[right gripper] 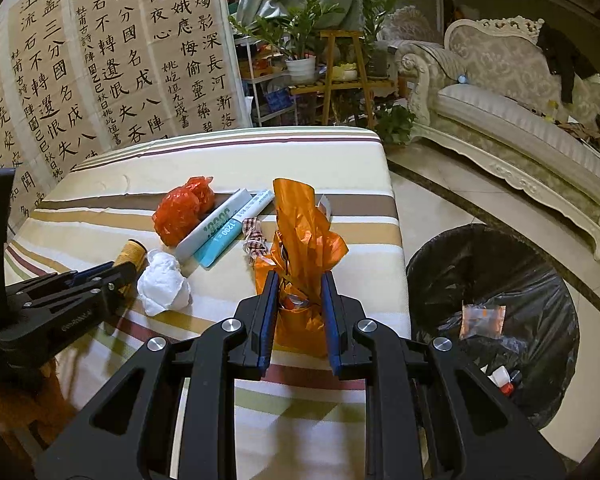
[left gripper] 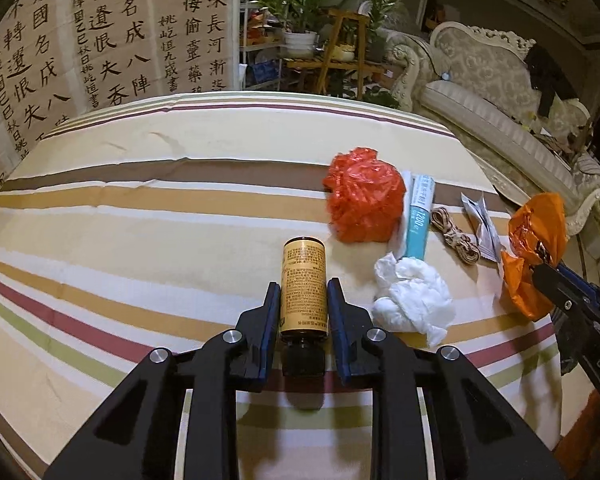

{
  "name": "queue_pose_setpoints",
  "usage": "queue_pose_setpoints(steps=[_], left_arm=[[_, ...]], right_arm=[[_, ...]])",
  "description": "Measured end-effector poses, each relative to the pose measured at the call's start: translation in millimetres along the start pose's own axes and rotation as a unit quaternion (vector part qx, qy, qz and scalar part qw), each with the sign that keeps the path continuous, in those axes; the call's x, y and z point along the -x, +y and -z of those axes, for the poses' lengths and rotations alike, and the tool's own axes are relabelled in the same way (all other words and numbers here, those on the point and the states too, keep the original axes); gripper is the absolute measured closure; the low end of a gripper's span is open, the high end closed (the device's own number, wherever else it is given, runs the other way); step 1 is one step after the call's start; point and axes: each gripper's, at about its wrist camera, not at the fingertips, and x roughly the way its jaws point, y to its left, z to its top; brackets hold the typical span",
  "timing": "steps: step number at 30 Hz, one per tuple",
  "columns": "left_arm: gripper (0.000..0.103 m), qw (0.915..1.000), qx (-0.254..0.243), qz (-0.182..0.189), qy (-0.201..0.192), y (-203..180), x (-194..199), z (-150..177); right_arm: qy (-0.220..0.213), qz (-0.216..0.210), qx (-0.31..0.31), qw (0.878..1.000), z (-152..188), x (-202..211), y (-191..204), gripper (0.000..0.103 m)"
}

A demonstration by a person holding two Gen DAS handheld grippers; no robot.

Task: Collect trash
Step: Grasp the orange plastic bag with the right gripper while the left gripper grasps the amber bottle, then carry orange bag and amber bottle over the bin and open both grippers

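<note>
Left wrist view: the left gripper [left gripper: 303, 294] brackets a yellow-labelled bottle [left gripper: 303, 286] lying on the striped worktop [left gripper: 140, 240], pads touching or nearly so; whether it truly clamps I cannot tell. The right gripper [right gripper: 298, 292] pinches a crumpled orange bag [right gripper: 300, 240]. Beyond lie white tissue [left gripper: 410, 296], a red bag [left gripper: 364, 196] and a teal tube [left gripper: 418, 216]. Judged step: pickup. Next, carry the bag rightward to the black-lined bin [right gripper: 492, 280]. Its near rim is cut off behind the right gripper.

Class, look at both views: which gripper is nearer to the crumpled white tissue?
Left. The left gripper, around the yellow bottle, sits beside the tissue; the right gripper, holding the orange bag, is farther.
</note>
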Motion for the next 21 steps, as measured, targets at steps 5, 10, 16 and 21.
queue_pose_setpoints(steps=[5, 10, 16, 21], left_arm=[[0.078, 0.9997, 0.009, -0.009, -0.021, 0.7, 11.2, 1.7], [0.078, 0.9987, 0.008, -0.013, -0.048, -9.3, 28.2, 7.5], [0.078, 0.9980, -0.010, 0.013, -0.061, -35.9, 39.2, 9.8], [0.078, 0.9966, -0.035, 0.031, -0.067, -67.0, 41.5, 11.3]], right_arm=[[-0.001, 0.001, 0.001, 1.000, 0.5, 0.6, 1.5, 0.082], [-0.005, 0.006, -0.002, 1.000, 4.9, 7.4, -4.2, 0.082], [-0.013, 0.022, -0.013, 1.000, 9.7, 19.1, -20.4, 0.082], [-0.018, 0.045, -0.025, 0.999, 14.5, 29.7, -42.6, 0.082]])
